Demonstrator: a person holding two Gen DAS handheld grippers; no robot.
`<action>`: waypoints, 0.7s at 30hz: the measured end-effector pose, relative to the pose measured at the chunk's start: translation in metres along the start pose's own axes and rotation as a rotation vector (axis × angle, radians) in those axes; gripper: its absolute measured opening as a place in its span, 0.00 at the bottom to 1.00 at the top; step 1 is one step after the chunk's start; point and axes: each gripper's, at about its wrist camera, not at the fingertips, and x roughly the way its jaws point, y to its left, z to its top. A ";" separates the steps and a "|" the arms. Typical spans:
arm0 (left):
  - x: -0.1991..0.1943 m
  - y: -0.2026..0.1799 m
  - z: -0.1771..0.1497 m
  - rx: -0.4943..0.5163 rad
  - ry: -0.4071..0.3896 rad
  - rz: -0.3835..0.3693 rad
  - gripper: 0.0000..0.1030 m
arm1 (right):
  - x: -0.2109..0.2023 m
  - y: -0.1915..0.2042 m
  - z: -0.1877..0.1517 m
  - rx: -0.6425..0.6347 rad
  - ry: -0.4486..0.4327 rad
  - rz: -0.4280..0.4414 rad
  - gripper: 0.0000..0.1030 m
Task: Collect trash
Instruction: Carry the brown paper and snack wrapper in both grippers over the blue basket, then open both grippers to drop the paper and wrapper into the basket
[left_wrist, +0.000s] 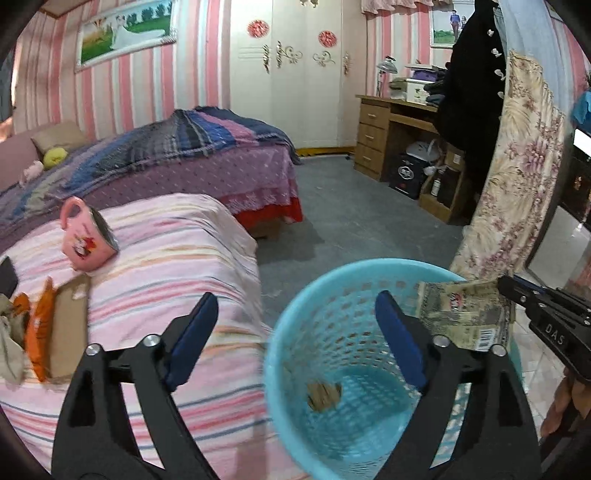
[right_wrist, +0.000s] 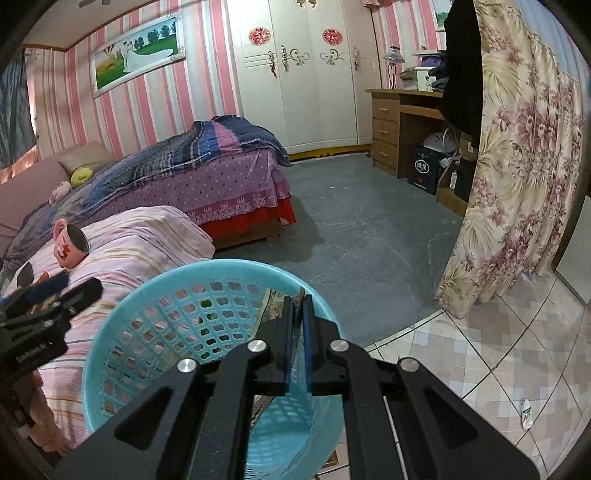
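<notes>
Right claw (right_wrist: 298, 314) pinching flat wrapper (left_wrist: 461, 314) above blue basket (left_wrist: 295, 314); left claw (left_wrist: 295, 336) spread, empty

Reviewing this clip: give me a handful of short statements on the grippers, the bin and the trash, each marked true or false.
1. The right gripper is shut on a flat printed wrapper over the blue basket. True.
2. The left gripper is clamped on the basket's rim. False: its jaws stand wide open, holding nothing.
3. The basket is empty. False: a small brown scrap shows inside it, near the bottom.
4. The pink mug lies tipped on the striped blanket. True.
5. An orange wrapper lies on the blanket, left of the left gripper. True.
6. The basket is red. False: it is light blue.
</notes>
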 end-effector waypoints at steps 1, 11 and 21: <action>-0.003 0.005 0.001 0.005 -0.008 0.016 0.86 | 0.001 0.002 0.000 -0.005 0.002 -0.005 0.05; -0.023 0.063 0.008 -0.053 -0.022 0.103 0.92 | 0.010 0.021 0.000 -0.054 0.053 -0.061 0.09; -0.056 0.120 -0.004 -0.084 -0.038 0.206 0.95 | 0.002 0.047 0.007 -0.069 -0.006 -0.092 0.74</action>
